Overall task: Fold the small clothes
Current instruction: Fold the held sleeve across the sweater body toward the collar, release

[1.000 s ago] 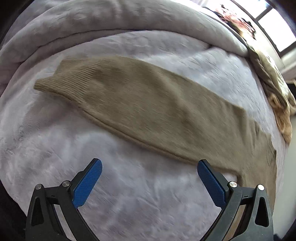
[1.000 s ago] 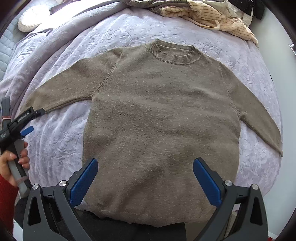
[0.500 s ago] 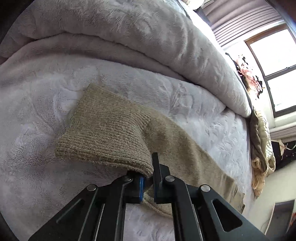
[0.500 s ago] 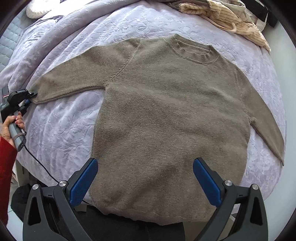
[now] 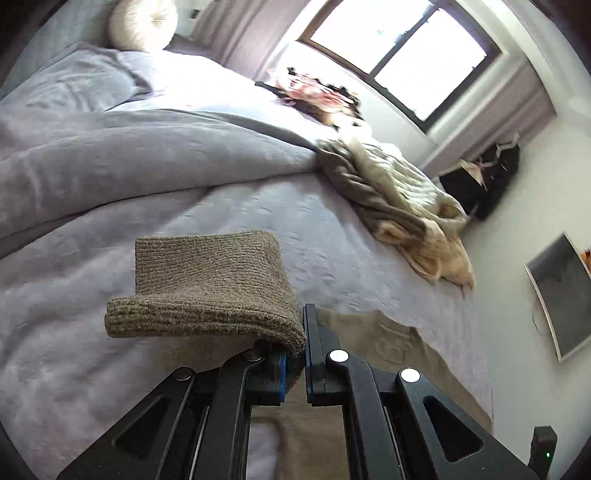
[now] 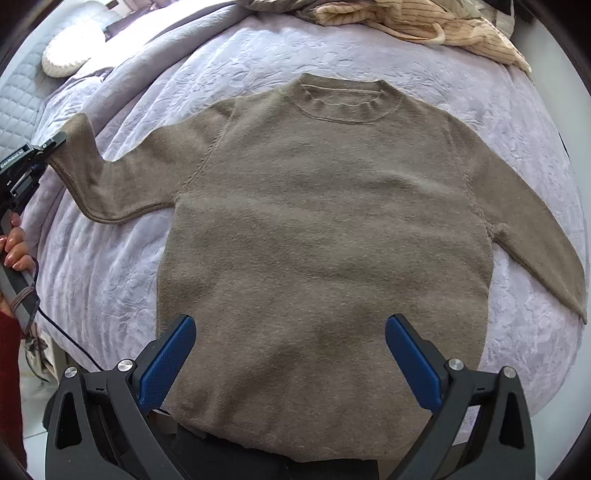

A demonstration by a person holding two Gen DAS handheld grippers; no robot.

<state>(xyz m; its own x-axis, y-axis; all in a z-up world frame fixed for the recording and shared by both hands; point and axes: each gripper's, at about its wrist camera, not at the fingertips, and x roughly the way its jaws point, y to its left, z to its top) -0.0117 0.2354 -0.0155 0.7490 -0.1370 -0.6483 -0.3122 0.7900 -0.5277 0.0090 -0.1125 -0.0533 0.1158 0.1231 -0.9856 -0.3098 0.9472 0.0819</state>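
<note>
A taupe knit sweater (image 6: 325, 229) lies flat, front up, on the lilac bedspread (image 6: 406, 62), collar away from me. My left gripper (image 5: 295, 354) is shut on the ribbed cuff (image 5: 207, 291) of the sweater's left sleeve and holds it lifted off the bed; it also shows in the right wrist view (image 6: 51, 146) at the far left, with the sleeve (image 6: 122, 184) bent upward. My right gripper (image 6: 290, 354) is open and empty, hovering over the sweater's hem. The right sleeve (image 6: 535, 236) lies flat.
A heap of cream and grey clothes (image 6: 424, 18) lies at the far end of the bed, also in the left wrist view (image 5: 402, 206). A rolled grey duvet (image 5: 129, 155) and a round white cushion (image 6: 70, 55) lie on the left. A window (image 5: 399, 51) is beyond.
My left gripper closed on the sleeve cuff and raised it, swinging the sleeve up off the bed and toward the body. My right gripper stayed open over the hem.
</note>
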